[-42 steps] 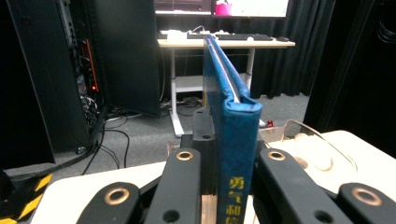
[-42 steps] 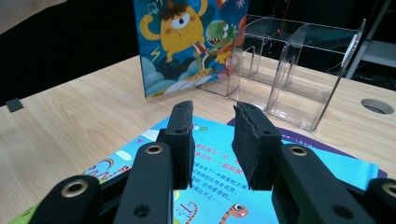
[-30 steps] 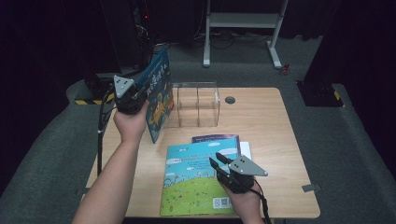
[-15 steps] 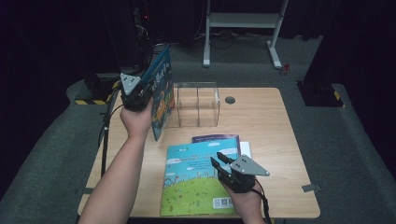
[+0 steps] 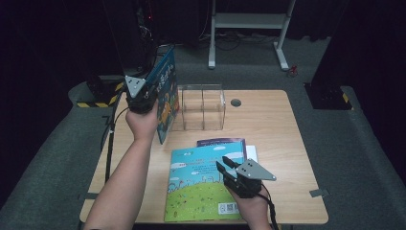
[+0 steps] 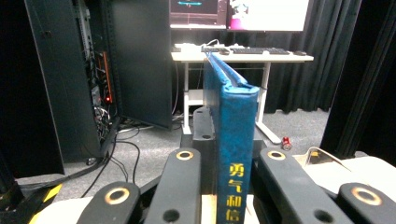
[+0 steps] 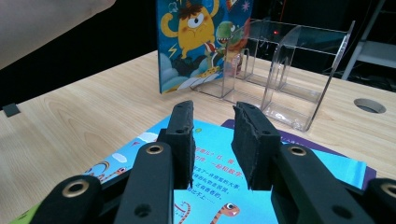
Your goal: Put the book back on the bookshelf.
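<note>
Up at the far left corner of the table, the left gripper holds a blue book standing on its edge. Its two black jaws are pinched tight on the book's spine, one on each side, as the left gripper view shows. The book stands nearly straight, with its cover of funny monsters facing the clear plastic rack just beside it. I cannot tell if its bottom edge touches the wood.

The rack sits near the far edge of the table and has open slots with thin walls between them. My guess is that the blue book is meant to go into one of those slots.

The book looks thin, stiff and light. Its cover looks smooth, so it could slip if the squeeze gets loose. Holding it by the spine is a good place, since that is the firmest part and the pages stay shut. The rack looks light and could slide or tip if the book bumps a wall, so a slow, straight drop seems best.

Near the front edge, the right gripper hovers over a green and blue picture book lying flat. Its jaws are spread apart and hold nothing. A purple book peeks out from under that one.
</note>
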